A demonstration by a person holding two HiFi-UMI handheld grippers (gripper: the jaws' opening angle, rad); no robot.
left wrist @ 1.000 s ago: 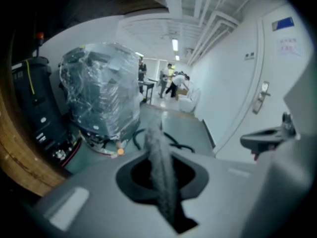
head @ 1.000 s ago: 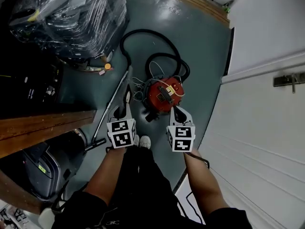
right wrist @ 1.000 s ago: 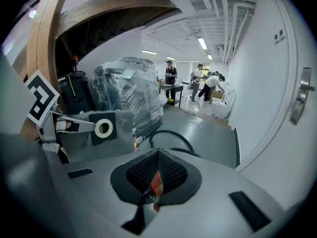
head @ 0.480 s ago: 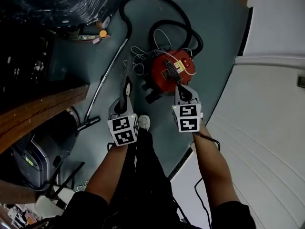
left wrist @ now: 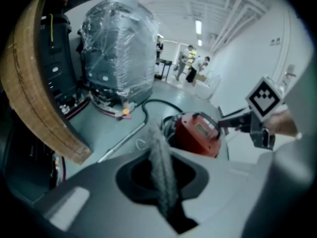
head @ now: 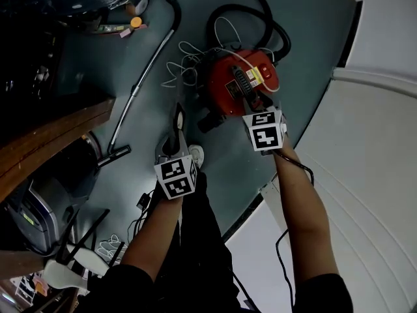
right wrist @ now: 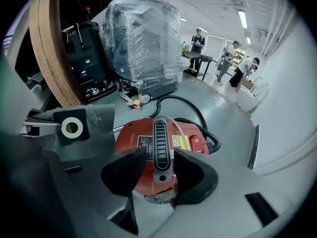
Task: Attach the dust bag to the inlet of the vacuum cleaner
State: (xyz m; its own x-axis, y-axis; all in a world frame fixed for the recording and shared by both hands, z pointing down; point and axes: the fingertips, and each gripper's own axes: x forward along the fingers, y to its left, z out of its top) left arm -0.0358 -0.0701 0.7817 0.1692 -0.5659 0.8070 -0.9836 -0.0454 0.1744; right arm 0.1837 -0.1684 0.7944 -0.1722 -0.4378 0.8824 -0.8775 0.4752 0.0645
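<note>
I'm looking into a warehouse-like workshop hall, glossy grey-green painted floor [right wrist: 225, 110], tall load of equipment wrapped in clear plastic film [right wrist: 143, 43], long ceiling strip lights [right wrist: 242, 19], people [right wrist: 198, 39] standing at a far workbench [right wrist: 195, 57]

Bare floor [head: 306, 64] lies open between the red vacuum cleaner [head: 234, 87] and the white wall [head: 378, 149] on the right, and the floor on its near side is open too. The black hose [head: 284, 43] loops round its far side. A loose white cord [head: 189, 47] tangles at its left. Further left the metal wand [head: 142, 90] lies slantwise, with the wooden bench [head: 58, 135] beyond it. The black carry handle [right wrist: 161, 145] crosses the lid. The dust bag [right wrist: 94, 115] hangs just left of the cleaner.
</note>
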